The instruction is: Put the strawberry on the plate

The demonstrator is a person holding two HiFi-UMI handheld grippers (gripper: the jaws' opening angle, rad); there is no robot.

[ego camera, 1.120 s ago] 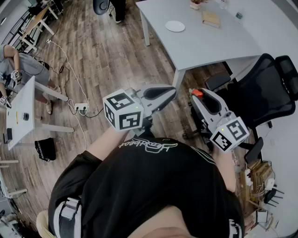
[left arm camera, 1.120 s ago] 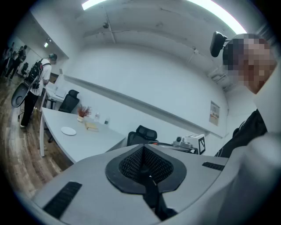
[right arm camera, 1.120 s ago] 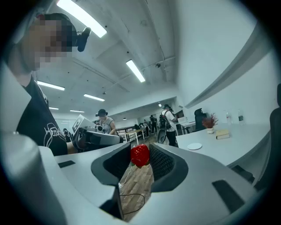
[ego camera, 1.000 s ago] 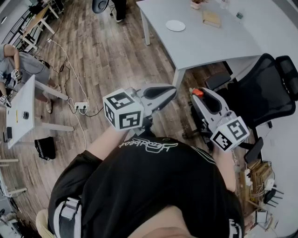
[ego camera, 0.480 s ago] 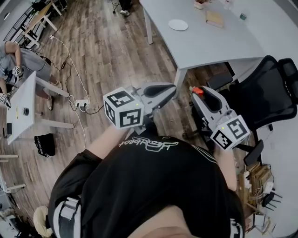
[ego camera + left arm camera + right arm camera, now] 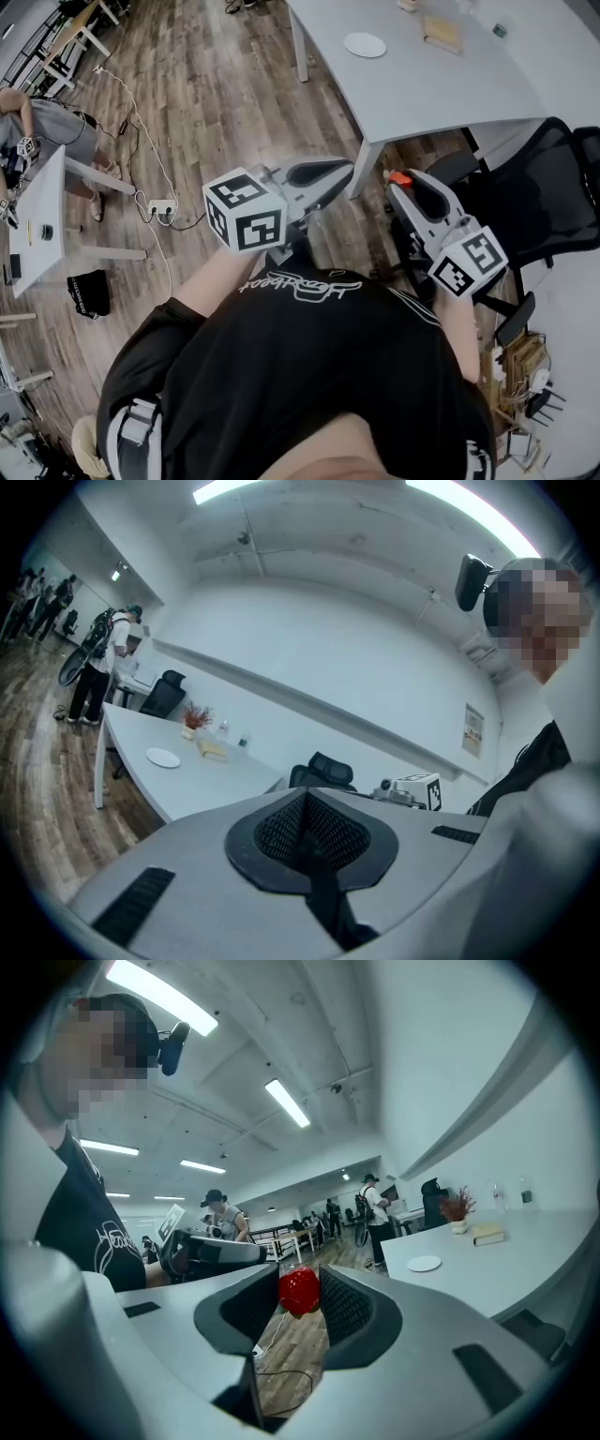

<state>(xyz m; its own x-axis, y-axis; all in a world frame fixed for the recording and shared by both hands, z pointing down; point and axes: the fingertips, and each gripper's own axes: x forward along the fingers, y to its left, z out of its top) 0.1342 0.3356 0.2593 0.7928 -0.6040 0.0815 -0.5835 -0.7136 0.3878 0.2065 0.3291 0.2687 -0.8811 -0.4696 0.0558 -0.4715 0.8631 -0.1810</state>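
Observation:
A red strawberry (image 6: pixel 299 1291) sits pinched between the pads of my right gripper (image 6: pixel 300 1277), which is shut on it. In the head view the strawberry (image 6: pixel 400 177) shows as a red spot at that gripper's tip (image 6: pixel 395 182), just short of the grey table's near edge (image 6: pixel 441 117). The white plate (image 6: pixel 365 44) lies far back on that table, also in the right gripper view as the plate (image 6: pixel 424 1263). My left gripper (image 6: pixel 343 170) is held beside the right one, level. Its jaws (image 6: pixel 305 825) are shut, pads together, with nothing between them.
A tan book (image 6: pixel 442 35) lies right of the plate. A black office chair (image 6: pixel 539 192) stands close by the right gripper, under the table's near end. A power strip and cables (image 6: pixel 161 206) lie on the wood floor at left, near a small white desk (image 6: pixel 37 225). People stand farther back.
Both grippers have come closer to the grey table and chair, the strawberry still held in the right one. The left jaws have stayed shut.

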